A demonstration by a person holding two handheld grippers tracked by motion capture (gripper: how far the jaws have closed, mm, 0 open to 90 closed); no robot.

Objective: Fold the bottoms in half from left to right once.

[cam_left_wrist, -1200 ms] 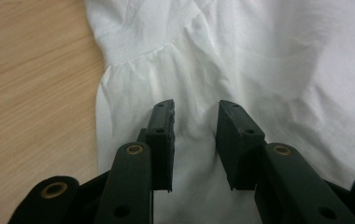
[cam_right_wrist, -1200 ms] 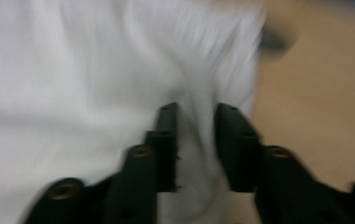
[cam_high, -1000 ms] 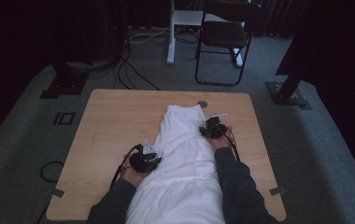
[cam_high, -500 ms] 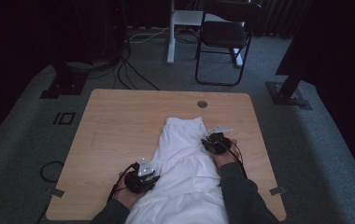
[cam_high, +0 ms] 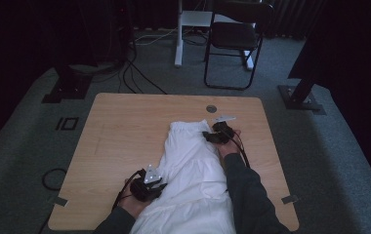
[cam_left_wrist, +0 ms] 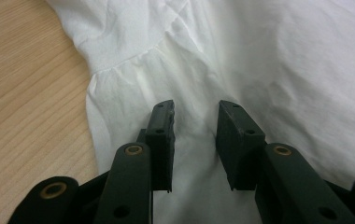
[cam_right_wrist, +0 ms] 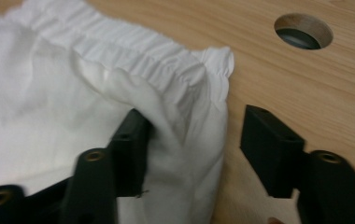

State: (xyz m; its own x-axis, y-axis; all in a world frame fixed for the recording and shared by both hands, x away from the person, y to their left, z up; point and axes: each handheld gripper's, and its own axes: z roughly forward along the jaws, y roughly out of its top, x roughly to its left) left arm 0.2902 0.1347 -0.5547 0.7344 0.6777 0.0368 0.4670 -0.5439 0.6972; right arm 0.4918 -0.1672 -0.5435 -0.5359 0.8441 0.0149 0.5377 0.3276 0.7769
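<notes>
A white garment (cam_high: 188,161) lies lengthwise on the wooden table (cam_high: 120,126), its gathered elastic end far from me and its wide end hanging over the near edge. My left gripper (cam_high: 156,187) rests at the garment's left side near the front edge. In the left gripper view its jaws (cam_left_wrist: 195,135) stand open over the white cloth (cam_left_wrist: 259,56), slightly apart. My right gripper (cam_high: 210,136) is at the garment's far right corner. In the right gripper view it (cam_right_wrist: 199,140) is open wide around the elastic corner (cam_right_wrist: 203,79), with one jaw tucked under a fold.
A round cable hole (cam_high: 211,108) sits in the table just beyond the right gripper. A black folding chair (cam_high: 232,39), floor cables (cam_high: 139,73) and two stand bases (cam_high: 66,87) (cam_high: 300,95) lie beyond the table.
The garment slid toward the near edge as both grippers drew back. The left gripper ended closer to the front edge; the right gripper then went forward again to the elastic corner.
</notes>
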